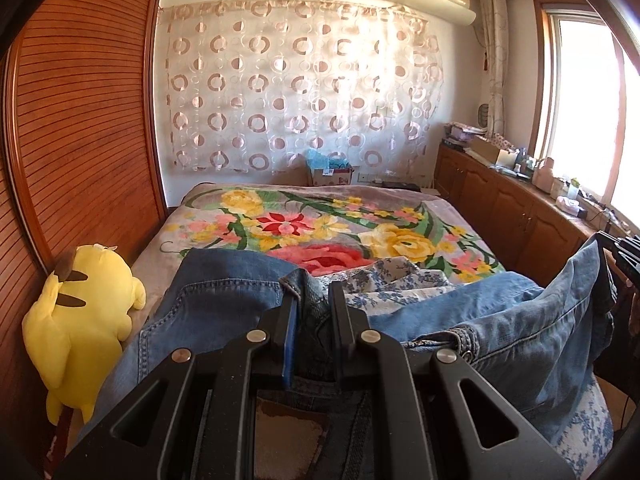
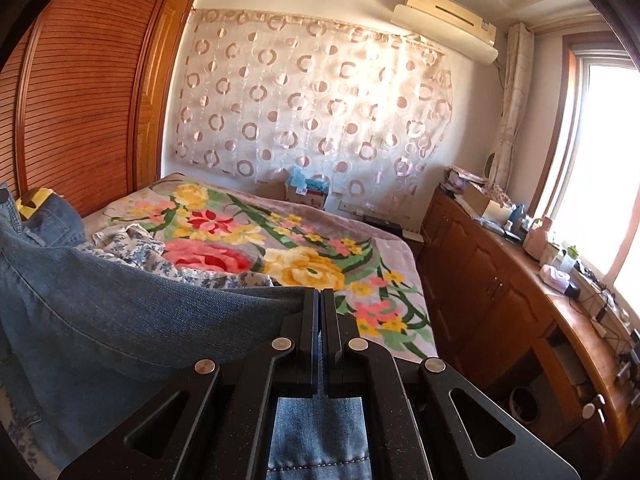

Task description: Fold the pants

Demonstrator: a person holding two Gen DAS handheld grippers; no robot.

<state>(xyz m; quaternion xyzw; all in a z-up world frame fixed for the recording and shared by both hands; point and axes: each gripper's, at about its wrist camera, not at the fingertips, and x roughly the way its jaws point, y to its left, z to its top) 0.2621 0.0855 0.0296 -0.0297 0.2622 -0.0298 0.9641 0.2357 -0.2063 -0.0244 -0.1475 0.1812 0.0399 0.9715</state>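
The pants (image 1: 224, 304) are soft denim, fairly heavy and limp, so they sag between holds; thick seams and the waistband look like the surest places to grip. They hang lifted over the bed (image 1: 320, 216). The left claw (image 1: 314, 300) is clamped on a bunched denim fold, the right claw (image 2: 320, 312) pinched tight on an edge, both held level, pointing forward.

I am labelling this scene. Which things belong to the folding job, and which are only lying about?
Job: jeans, left tool, right tool, both shut on the jeans.

Lying about: yellow plush, floral cloth, blanket, box.
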